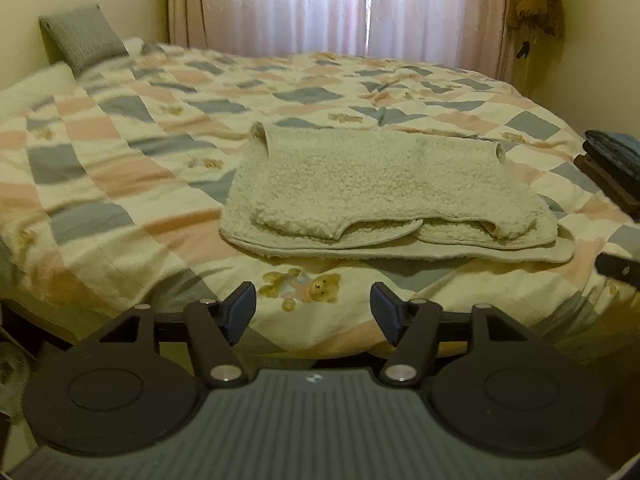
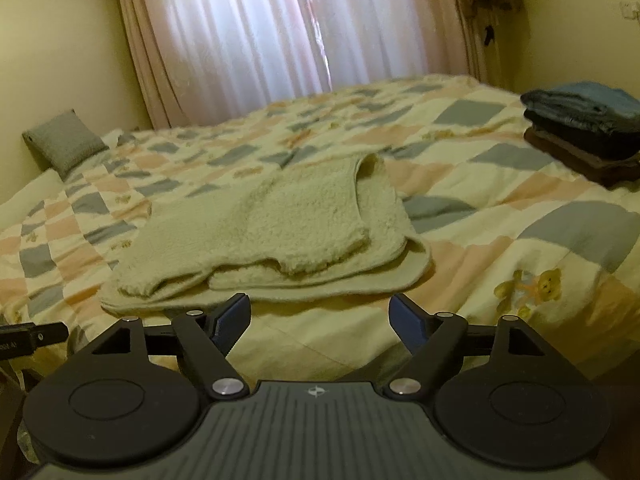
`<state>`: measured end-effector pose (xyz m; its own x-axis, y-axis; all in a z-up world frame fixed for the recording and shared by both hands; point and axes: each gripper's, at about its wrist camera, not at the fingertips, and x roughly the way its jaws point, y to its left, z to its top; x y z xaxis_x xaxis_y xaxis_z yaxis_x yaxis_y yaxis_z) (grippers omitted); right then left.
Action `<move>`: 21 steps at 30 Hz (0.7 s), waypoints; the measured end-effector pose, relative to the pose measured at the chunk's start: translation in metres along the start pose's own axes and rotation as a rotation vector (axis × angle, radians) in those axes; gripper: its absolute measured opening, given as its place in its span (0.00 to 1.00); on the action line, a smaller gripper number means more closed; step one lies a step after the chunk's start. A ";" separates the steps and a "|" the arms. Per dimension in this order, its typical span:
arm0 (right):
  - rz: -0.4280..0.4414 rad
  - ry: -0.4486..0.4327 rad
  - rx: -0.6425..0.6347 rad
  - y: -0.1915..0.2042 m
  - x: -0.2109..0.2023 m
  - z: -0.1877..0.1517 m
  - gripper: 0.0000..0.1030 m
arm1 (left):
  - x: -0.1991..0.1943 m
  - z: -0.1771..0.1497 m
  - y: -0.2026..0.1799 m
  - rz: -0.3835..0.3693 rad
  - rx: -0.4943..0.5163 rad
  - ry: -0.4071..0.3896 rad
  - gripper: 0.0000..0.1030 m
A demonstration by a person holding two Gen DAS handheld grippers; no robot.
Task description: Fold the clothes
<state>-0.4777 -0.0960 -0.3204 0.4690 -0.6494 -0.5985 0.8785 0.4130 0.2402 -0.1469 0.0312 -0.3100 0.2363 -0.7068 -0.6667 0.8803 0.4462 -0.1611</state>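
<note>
Above the bed's near edge, the left gripper (image 1: 313, 312) and right gripper (image 2: 319, 322) hang spread apart, empty. Just beyond lies one cream fleece garment (image 1: 384, 188), nubby, folded in layers on the patchwork quilt (image 1: 120, 152). The right wrist view shows one stack of dark folded clothes (image 2: 588, 128) whole; the left clips it.

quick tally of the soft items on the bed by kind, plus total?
Cream fleece garment, part folded: 1
Folded dark clothes in the stack: at least 3 layers; exact count unclear
Grey cushion: 1
Patchwork quilt: 1
Total: at least 6

Left gripper and right gripper are both open and empty.
</note>
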 end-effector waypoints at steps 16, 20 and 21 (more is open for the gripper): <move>-0.021 0.054 0.017 -0.007 0.101 0.051 0.76 | 0.174 0.108 0.117 -0.141 -0.198 0.087 0.82; -0.011 0.041 0.014 -0.002 0.125 0.066 0.76 | 0.230 0.121 0.137 -0.184 -0.194 0.156 0.84; -0.008 0.042 0.017 -0.002 0.130 0.068 0.76 | 0.238 0.121 0.141 -0.206 -0.202 0.163 0.86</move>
<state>-0.4120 -0.2247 -0.3462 0.4583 -0.6249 -0.6320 0.8836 0.3972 0.2480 0.0828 -0.1402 -0.4033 -0.0218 -0.7035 -0.7104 0.7995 0.4144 -0.4348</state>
